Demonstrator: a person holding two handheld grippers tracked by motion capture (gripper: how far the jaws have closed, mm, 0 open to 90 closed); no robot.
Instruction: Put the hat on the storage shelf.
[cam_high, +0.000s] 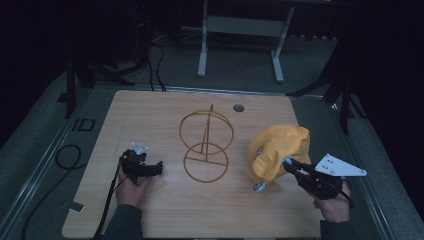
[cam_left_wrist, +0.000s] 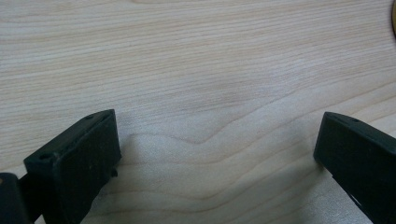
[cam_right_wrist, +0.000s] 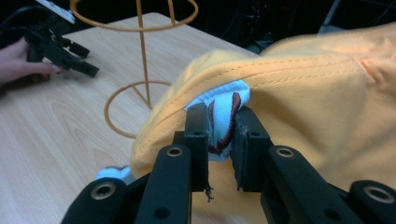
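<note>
Wooden table (cam_high: 165, 210), dim room. Near its middle stands an orange wire stand (cam_high: 206, 145): a flat ring base with a crossbar, a thin upright post, and a larger ring mounted upright above it. Nothing hangs on the stand or sits inside either ring.

Right of the stand, near the right edge of the table, a yellow cap (cam_high: 277, 150) is held up off the surface. White and light-blue trim hangs at its lower near edge. In the right gripper view the cap (cam_right_wrist: 308, 93) takes up the right half, with the stand (cam_right_wrist: 142, 60) behind it to the left.

Right gripper (cam_high: 289, 164): held in the person's right hand (cam_high: 336, 204), jaws drawn close together and pinching a white fabric patch (cam_right_wrist: 223, 122) with dark red markings at the cap's edge. Grey three-cornered plate on top, pointing right.

Left gripper (cam_high: 157, 167): in the left hand (cam_high: 131, 189), on the near-left part of the table, well apart from the stand, pointing right toward its base. In the left gripper view the jaws stand spread wide with only bare wood grain (cam_left_wrist: 210, 70) between them; they hold nothing. A black cable trails back from it toward the near edge.

A small round hole (cam_high: 238, 107) sits in the far part of the tabletop.
</note>
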